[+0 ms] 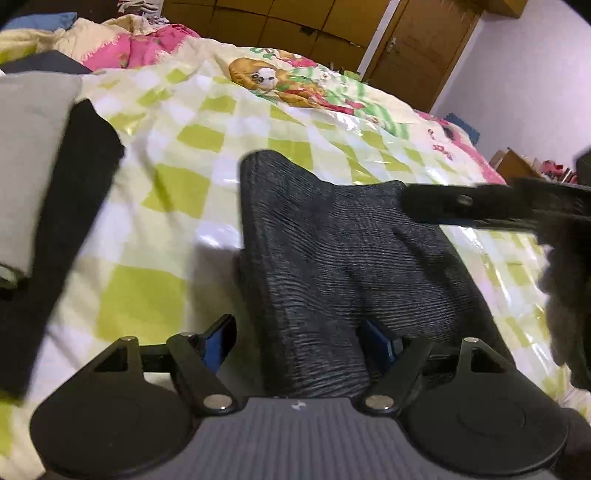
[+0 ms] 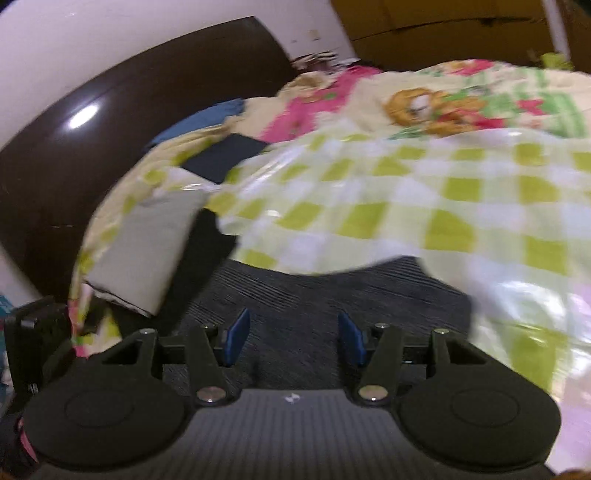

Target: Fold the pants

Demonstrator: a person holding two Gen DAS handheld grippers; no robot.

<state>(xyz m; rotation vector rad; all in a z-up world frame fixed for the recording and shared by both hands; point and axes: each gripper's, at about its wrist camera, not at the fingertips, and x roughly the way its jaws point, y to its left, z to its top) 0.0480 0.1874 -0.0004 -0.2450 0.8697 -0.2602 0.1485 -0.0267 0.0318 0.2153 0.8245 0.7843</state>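
The dark grey ribbed pants (image 1: 332, 258) lie bunched on the checked green and white bedsheet (image 1: 192, 147). My left gripper (image 1: 303, 339) is open, its blue pads either side of the pants' near end, the fabric lying between them. My right gripper shows in the left wrist view (image 1: 410, 205) as a black arm reaching in from the right, its tip against the pants' raised right corner. In the right wrist view the right gripper (image 2: 293, 338) is open just above the pants (image 2: 314, 295), with blue pads (image 2: 236, 338) wide apart. That view is blurred.
A folded pile of grey (image 1: 33, 155) and black (image 1: 70, 221) clothes lies at the left, also in the right wrist view (image 2: 147, 243). Pink and cream bedding (image 1: 147, 48) is heaped at the headboard (image 2: 74, 147). A wooden wardrobe (image 1: 314, 26) and a door stand behind the bed.
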